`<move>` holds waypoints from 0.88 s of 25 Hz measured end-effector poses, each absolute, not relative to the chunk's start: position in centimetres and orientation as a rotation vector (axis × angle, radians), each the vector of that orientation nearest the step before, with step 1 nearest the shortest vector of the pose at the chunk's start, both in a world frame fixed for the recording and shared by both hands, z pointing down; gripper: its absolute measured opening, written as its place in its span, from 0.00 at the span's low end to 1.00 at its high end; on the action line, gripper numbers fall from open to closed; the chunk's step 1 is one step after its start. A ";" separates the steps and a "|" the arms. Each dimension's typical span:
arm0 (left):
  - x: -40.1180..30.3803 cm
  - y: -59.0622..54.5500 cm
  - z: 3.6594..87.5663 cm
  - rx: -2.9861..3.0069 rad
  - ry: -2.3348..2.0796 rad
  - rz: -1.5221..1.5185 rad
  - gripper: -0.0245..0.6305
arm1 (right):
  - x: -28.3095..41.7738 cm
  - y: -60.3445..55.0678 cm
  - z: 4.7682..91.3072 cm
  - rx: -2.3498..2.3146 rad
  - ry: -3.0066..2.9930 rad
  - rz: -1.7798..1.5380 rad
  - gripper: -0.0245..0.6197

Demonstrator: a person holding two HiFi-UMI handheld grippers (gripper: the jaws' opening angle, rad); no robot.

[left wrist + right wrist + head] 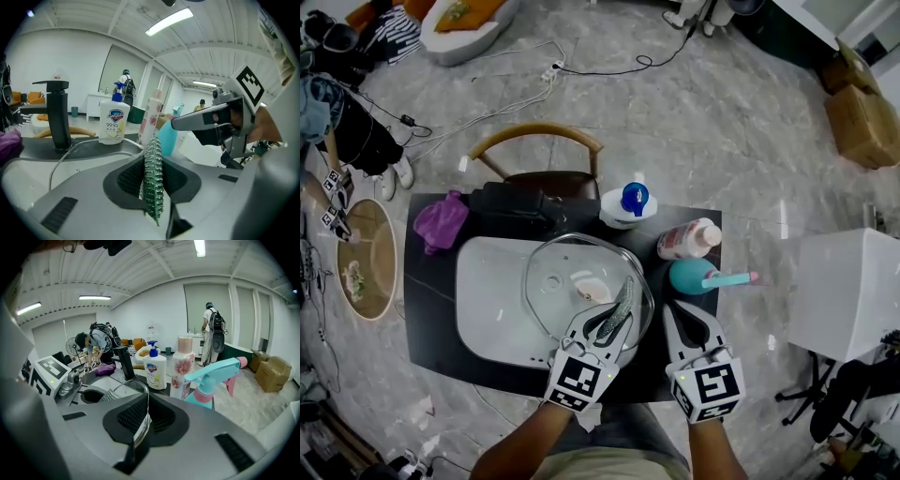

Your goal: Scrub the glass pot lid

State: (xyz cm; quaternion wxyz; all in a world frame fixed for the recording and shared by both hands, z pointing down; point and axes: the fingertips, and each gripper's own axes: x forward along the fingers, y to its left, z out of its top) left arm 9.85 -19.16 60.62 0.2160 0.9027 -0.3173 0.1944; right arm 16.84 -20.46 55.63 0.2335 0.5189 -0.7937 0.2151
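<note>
The glass pot lid (553, 281) lies tilted over the white sink (487, 300), its knob facing up. My left gripper (614, 307) is shut on a silvery-green mesh scrubber (621, 309), which rests on the lid's near right part. In the left gripper view the scrubber (152, 178) stands pinched edge-on between the jaws. My right gripper (673, 315) sits just to the right, shut on the lid's metal rim (139, 420); the thin rim runs up between its jaws. The left gripper (61, 380) also shows at the left of the right gripper view.
A black faucet (520, 206) and a purple cloth (441, 221) are behind the sink. A hand-soap pump bottle (628, 202), a pink flowered bottle (689, 238) and a teal spray bottle (705, 277) stand at the right. Beyond the counter is a wooden chair (539, 141).
</note>
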 end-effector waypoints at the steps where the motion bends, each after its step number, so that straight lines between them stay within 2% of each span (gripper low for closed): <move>1: 10.0 -19.1 60.5 2.494 -0.873 0.522 0.18 | 16.9 -20.4 55.6 1.426 -2.180 0.591 0.08; 11: 9.8 -18.8 60.2 2.502 -0.871 0.502 0.18 | 17.0 -20.5 55.5 1.416 -2.188 0.579 0.08; 22: 0.9 -20.9 64.9 2.374 -1.073 0.611 0.18 | 14.9 -20.3 56.8 1.350 -2.192 0.578 0.08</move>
